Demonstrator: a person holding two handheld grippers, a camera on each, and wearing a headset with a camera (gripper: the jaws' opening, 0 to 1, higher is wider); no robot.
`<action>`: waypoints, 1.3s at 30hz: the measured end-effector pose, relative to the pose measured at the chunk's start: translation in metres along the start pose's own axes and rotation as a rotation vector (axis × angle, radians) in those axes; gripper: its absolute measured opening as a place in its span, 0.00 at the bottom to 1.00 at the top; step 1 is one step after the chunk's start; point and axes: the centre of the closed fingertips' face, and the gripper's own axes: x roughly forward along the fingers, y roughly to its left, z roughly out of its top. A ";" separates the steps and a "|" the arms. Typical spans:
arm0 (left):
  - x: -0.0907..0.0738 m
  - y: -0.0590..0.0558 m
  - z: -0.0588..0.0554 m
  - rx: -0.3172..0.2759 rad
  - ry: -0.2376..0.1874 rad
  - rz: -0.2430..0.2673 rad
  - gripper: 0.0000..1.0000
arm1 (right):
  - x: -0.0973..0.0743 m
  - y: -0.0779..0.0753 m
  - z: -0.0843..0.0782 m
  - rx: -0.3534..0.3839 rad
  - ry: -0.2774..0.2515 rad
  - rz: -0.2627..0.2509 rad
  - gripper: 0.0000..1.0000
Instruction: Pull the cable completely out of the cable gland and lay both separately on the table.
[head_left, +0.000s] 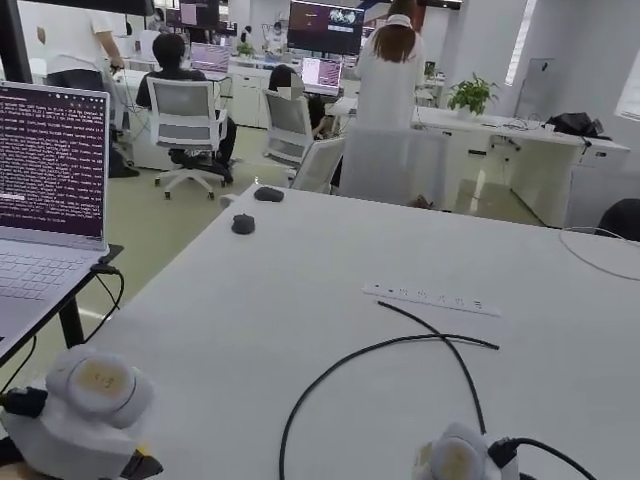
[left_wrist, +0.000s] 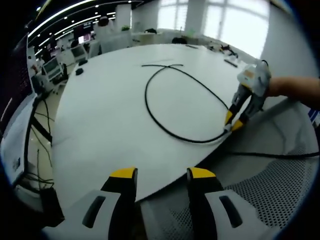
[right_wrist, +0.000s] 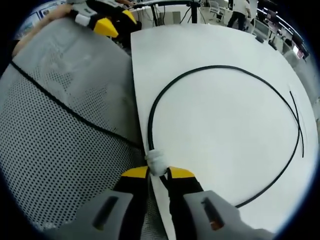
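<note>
Black cable (right_wrist: 215, 66) lies in big loop on white tabletop (right_wrist: 215, 125). My right gripper (right_wrist: 159, 174): jaws pinch white cable gland (right_wrist: 156, 162) at tabletop edge, cable runs into it. My left gripper (left_wrist: 161, 175): jaws spread, holding nothing, beside tabletop edge.
</note>
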 end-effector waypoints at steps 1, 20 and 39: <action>0.001 -0.005 0.000 0.067 0.027 -0.014 0.42 | -0.003 0.001 0.005 0.022 -0.027 0.002 0.13; 0.052 -0.144 0.077 0.485 -0.061 -0.462 0.43 | -0.054 0.021 0.054 0.088 -0.284 0.013 0.13; 0.060 -0.157 0.063 0.669 -0.080 -0.472 0.23 | -0.051 0.028 0.071 0.049 -0.372 0.017 0.13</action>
